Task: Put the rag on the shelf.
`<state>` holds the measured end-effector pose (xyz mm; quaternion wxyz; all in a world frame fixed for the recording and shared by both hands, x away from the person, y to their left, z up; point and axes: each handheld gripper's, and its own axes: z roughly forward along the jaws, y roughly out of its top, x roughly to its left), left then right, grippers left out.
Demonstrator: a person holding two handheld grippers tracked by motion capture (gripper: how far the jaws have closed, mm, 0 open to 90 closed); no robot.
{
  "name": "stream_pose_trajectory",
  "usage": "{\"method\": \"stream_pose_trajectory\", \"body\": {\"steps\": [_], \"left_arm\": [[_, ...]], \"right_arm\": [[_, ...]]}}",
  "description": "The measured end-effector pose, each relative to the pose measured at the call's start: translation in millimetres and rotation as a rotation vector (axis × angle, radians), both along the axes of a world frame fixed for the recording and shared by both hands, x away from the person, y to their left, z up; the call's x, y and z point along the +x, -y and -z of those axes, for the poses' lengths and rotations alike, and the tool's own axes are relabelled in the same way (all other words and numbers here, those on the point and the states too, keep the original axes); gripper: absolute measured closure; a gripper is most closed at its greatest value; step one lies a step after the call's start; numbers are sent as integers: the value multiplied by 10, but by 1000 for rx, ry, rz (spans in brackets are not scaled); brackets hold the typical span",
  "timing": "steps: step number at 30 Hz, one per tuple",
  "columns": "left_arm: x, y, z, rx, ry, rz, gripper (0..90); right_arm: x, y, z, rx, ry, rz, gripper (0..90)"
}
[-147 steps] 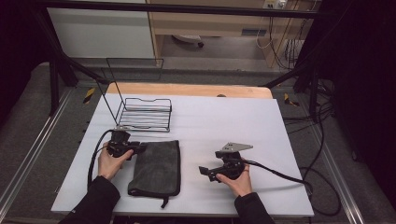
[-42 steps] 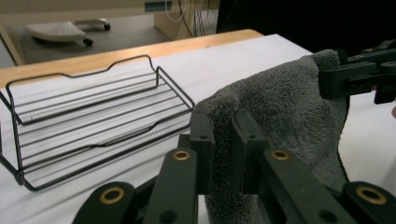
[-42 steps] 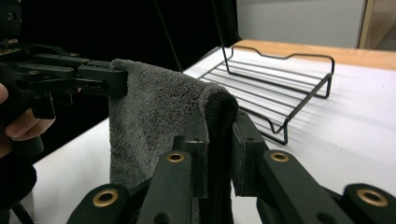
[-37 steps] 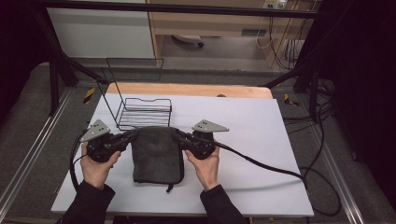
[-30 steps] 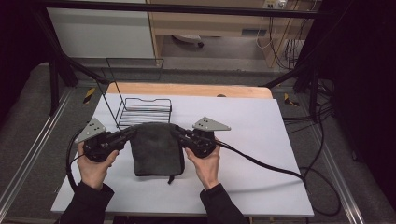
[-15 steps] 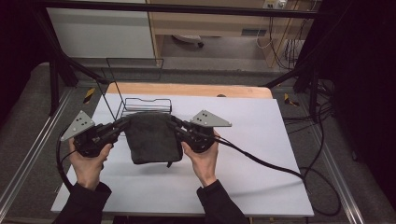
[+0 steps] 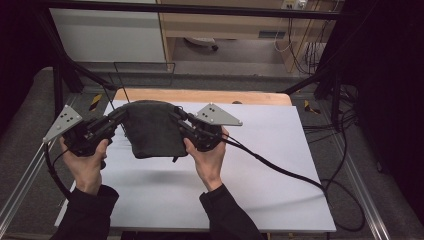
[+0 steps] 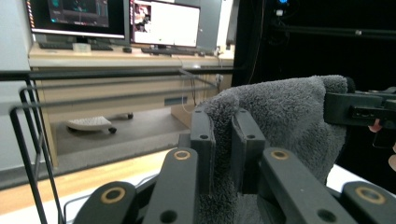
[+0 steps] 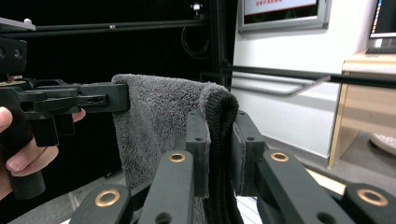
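A dark grey towel (image 7: 152, 131) hangs in the air between my two grippers, above the far left part of the white table (image 7: 260, 170). My left gripper (image 7: 120, 113) is shut on its left top corner and my right gripper (image 7: 176, 113) on its right top corner. In the left gripper view the jaws (image 8: 222, 140) pinch a fold of the towel (image 8: 289, 112), with the other gripper (image 8: 355, 109) at the far corner. In the right gripper view the jaws (image 9: 219, 140) clamp the towel (image 9: 154, 116), and the left gripper (image 9: 93, 100) holds the far corner.
A black wire basket (image 7: 145, 64) stands at the table's far left, mostly hidden behind the towel; its wires (image 8: 21, 109) rise close by in the left gripper view. A wooden strip (image 7: 240, 96) runs along the far edge. Cables (image 7: 280, 170) trail over the table's right side.
The towel lay flat on the table at first. Both grippers have taken its top corners, lifted it and carried it away from the person, over the wire basket.
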<state>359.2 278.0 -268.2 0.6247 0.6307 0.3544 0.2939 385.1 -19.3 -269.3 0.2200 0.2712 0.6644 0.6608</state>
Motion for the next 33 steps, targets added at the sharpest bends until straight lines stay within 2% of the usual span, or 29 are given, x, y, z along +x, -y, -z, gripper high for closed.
{"method": "stream_pose_trajectory", "body": {"steps": [2,5,10,16,22,33], "left_arm": [[17,-12,-49,-11,4,2,809],[33,-27,-130,-9,33,-8,809],[68,-52,-250,-43,54,-7,810],[115,-88,-358,-71,80,-24,810],[152,-149,-494,-93,107,-38,810],[215,-232,-776,-135,154,-57,810]], "right_arm": [[9,-20,-50,7,7,2,801],[27,-46,-128,17,23,8,801],[61,-91,-273,28,58,18,801],[84,-149,-381,26,83,25,801],[114,-244,-564,19,128,34,802],[214,-373,-860,44,164,46,801]]}}
